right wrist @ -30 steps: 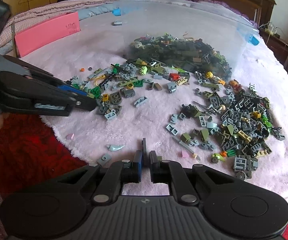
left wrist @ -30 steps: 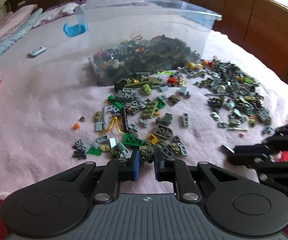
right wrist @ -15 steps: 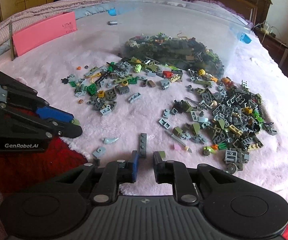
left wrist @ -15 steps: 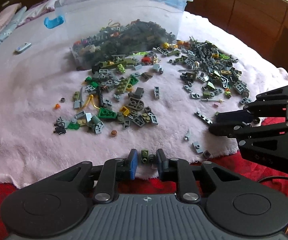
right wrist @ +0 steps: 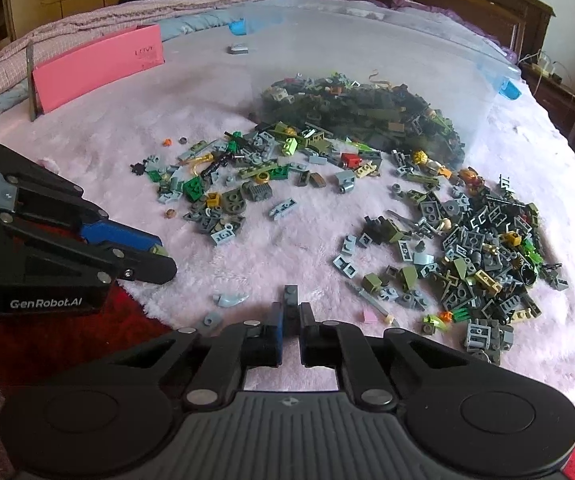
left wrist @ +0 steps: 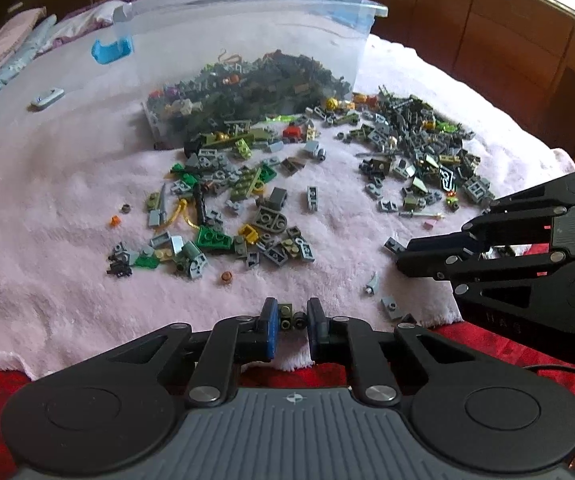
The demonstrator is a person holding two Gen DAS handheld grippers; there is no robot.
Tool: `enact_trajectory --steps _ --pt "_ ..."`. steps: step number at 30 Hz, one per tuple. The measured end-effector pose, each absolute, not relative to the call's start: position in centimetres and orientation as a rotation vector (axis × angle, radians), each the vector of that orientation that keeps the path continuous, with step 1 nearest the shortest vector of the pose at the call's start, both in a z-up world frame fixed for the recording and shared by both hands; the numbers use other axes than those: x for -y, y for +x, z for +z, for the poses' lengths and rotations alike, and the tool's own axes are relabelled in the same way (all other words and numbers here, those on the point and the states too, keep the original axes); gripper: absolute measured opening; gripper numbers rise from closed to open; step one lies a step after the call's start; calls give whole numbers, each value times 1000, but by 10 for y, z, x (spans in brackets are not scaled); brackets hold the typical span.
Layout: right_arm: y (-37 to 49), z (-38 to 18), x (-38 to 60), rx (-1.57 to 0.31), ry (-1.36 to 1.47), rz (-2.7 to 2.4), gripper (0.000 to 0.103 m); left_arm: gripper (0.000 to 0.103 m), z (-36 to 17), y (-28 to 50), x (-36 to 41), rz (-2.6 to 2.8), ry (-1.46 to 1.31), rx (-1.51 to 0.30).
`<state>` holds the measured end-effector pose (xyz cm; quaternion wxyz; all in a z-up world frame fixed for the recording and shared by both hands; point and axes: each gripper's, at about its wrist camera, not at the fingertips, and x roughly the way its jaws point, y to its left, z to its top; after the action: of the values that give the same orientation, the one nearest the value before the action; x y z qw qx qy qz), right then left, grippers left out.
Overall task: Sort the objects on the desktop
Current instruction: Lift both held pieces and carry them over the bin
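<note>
Loose toy bricks lie on a pink fluffy blanket (left wrist: 47, 200) in two heaps: a mixed green and grey heap (left wrist: 227, 208) on the left and a mostly grey heap (left wrist: 419, 152) on the right. My left gripper (left wrist: 291, 314) hovers over the blanket's near edge, shut on a small olive brick piece (left wrist: 287, 314). In the right wrist view my right gripper (right wrist: 290, 320) is shut on a dark grey long plate (right wrist: 290, 298) that sticks up between its fingers. The right gripper (left wrist: 405, 254) sits just right of the left one, near the blanket's right corner.
A clear plastic bin (left wrist: 247, 40) lies tipped at the back, with bricks spilling out. A pink box (right wrist: 99, 68) stands at the far left and a small grey device (left wrist: 47, 98) lies beyond it. Red cloth (right wrist: 67, 340) borders the blanket's near edge. Wooden cabinets (left wrist: 507, 40) line the right.
My left gripper has pulled back from the mixed heap to the blanket's near edge, carrying the olive piece. The right gripper keeps its dark grey plate and has shifted slightly.
</note>
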<state>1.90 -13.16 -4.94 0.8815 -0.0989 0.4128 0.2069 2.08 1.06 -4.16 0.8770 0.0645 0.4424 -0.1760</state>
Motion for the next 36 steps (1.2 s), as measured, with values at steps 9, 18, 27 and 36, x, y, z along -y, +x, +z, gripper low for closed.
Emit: enact_trajectory --steps 9,18,27,36 --pt "23 -31 142 -833 -137 415 8 17 -25 31 -10 -375 85 -902" --pt "31 -6 143 -782 -118 406 8 17 2 51 -5 -350 64 -840" --pt "40 15 142 -739 -133 408 8 17 21 64 1 -352 62 -791" --pt "47 30 140 -701 -159 406 8 17 34 75 1 -330 56 -759"
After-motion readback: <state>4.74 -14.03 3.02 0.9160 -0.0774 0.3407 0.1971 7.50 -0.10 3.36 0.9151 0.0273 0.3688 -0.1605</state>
